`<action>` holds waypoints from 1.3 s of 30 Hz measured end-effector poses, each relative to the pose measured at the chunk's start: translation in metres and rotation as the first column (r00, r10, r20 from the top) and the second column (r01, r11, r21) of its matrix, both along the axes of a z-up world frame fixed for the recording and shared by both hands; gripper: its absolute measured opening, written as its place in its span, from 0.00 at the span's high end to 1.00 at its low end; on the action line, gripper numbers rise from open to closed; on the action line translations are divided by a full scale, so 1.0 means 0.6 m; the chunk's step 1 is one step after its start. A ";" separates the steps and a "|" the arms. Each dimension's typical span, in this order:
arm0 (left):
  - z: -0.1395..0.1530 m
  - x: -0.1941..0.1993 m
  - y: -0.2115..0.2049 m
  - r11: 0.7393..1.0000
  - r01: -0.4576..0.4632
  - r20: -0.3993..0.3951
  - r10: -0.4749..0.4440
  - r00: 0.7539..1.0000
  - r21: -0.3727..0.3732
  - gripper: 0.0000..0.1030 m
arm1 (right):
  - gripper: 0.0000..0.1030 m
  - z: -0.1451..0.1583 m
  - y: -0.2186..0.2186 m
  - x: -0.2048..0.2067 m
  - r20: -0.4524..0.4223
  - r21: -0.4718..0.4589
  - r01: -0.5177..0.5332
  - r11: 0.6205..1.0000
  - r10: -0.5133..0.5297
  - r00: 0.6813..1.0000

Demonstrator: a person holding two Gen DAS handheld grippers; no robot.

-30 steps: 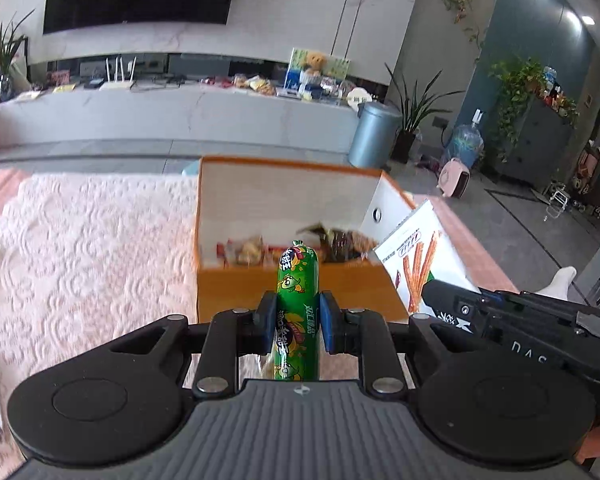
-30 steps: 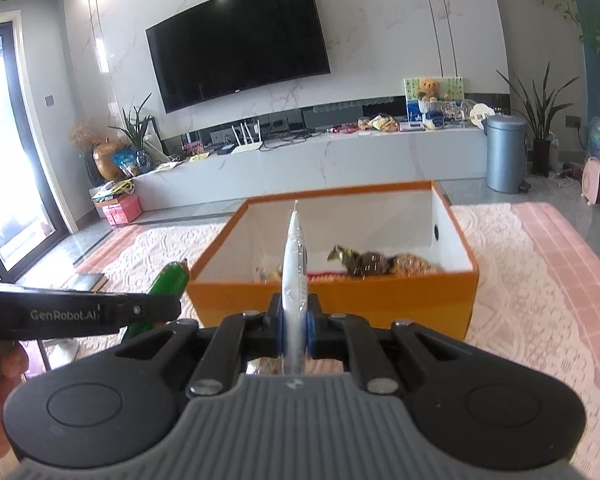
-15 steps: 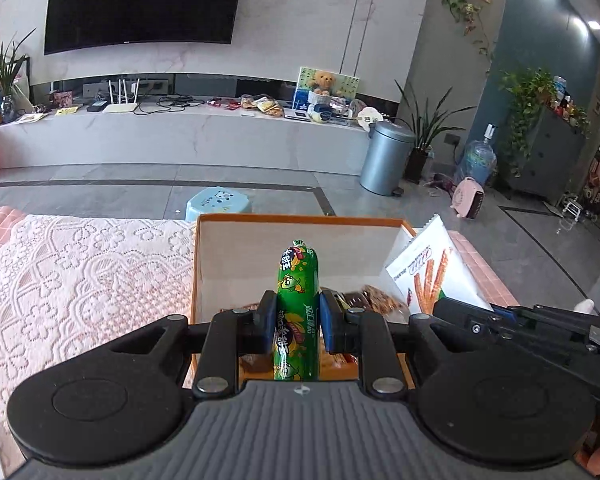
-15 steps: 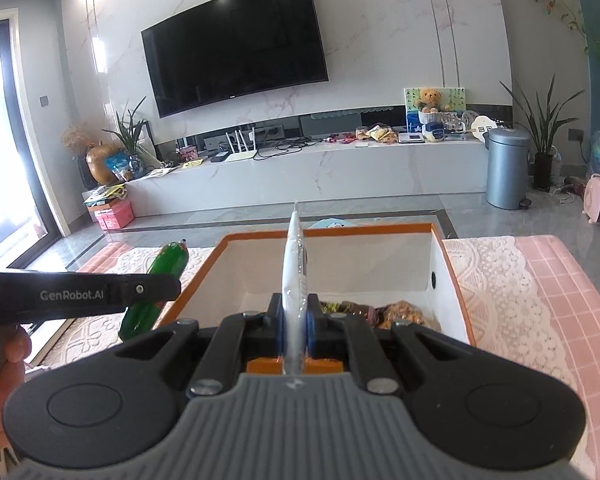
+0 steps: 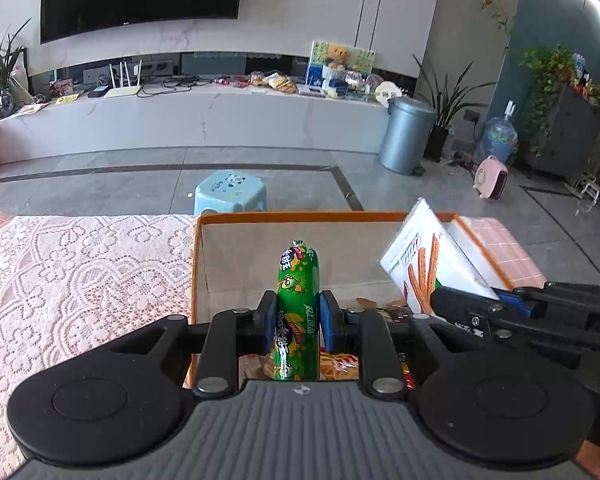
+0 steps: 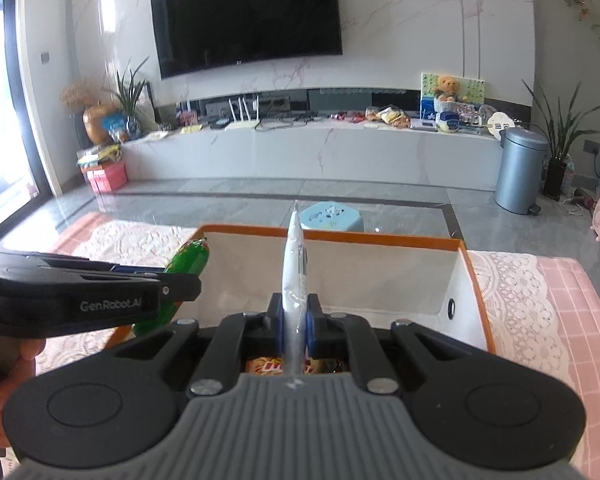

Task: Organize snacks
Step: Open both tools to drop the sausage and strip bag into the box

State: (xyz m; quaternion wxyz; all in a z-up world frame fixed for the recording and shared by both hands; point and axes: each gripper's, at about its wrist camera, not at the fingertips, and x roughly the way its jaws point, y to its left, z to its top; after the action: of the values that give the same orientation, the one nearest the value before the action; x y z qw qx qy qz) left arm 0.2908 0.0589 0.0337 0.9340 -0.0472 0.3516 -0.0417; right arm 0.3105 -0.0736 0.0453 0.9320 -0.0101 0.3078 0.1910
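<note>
The green sausage stick [image 5: 297,312] stands upright, pinched in my left tool [image 5: 296,322] over the orange box [image 5: 196,280] of snacks. My right tool [image 6: 296,326] pinches the white stick-snack packet [image 6: 294,280] above the same box, which sits on the lace-covered counter [image 5: 80,272]

Green sausage stick [image 5: 297,312] upright, white biscuit-stick packet [image 5: 427,267] tilted, both above orange box [image 5: 320,216].
</note>
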 end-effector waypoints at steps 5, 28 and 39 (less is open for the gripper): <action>-0.026 0.028 -0.002 0.999 0.024 -0.046 -0.023 0.999 0.034 0.76 | 0.94 -0.023 0.012 0.051 -0.044 -0.045 -0.009 0.999 0.007 0.999; -0.076 0.077 -0.025 0.986 0.076 -0.206 -0.045 0.977 0.145 0.74 | 0.90 -0.100 0.043 0.129 -0.228 -0.175 -0.060 0.983 0.018 0.974; -0.044 0.051 -0.025 0.990 0.035 -0.146 -0.015 0.989 0.136 0.46 | 0.65 -0.076 0.032 0.118 -0.219 -0.163 -0.018 0.986 -0.019 0.975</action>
State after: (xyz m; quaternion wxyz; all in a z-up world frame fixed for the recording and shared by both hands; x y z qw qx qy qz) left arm 0.3213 0.0441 0.0072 0.9065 0.0189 0.4210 -0.0254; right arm 0.3813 -0.0545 -0.0002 0.8882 -0.0656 0.4238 0.1645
